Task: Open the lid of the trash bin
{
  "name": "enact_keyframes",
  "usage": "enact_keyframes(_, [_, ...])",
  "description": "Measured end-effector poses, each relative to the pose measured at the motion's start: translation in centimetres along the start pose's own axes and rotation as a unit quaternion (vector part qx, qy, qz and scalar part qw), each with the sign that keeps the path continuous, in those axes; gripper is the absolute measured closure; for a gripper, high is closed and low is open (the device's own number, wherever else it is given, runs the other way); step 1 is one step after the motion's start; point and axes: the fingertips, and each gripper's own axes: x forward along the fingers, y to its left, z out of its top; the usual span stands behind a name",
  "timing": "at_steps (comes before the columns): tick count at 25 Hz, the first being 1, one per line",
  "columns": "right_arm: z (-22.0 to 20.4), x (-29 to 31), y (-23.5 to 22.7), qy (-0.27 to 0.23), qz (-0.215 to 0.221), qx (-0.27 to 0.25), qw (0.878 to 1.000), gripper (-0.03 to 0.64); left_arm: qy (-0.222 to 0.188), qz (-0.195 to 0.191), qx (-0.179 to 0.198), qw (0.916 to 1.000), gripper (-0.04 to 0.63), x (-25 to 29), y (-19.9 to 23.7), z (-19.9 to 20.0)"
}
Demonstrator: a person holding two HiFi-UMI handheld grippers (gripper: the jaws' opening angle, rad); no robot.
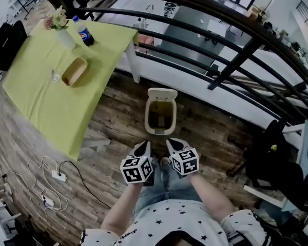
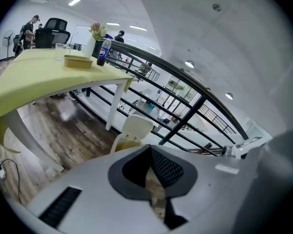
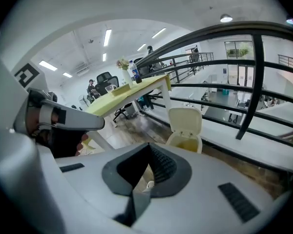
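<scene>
The left gripper (image 1: 143,147) and the right gripper (image 1: 173,144) are held side by side near 6 o'clock of the head view, jaws pointed toward 12 o'clock. Each pair of jaws is seen closed together, nothing gripped. The left forearm (image 1: 124,207) and right forearm (image 1: 211,193) are stretched forward

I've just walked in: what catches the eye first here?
A cream bin stands on the wood floor by a black railing, its lid already up. Just before it the person holds the left gripper and the right gripper, each bearing a marker cube, jaws together and empty. A lime-green table fills the left.
</scene>
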Motion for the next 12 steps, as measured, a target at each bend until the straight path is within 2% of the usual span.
enact_keyframes(12, [3.8, -6.5, 1.7, -0.05, 0.009, -0.025, 0.998, 0.624, -0.021, -0.007, 0.022, 0.9995, 0.583, -3.5, -3.3, 1.0])
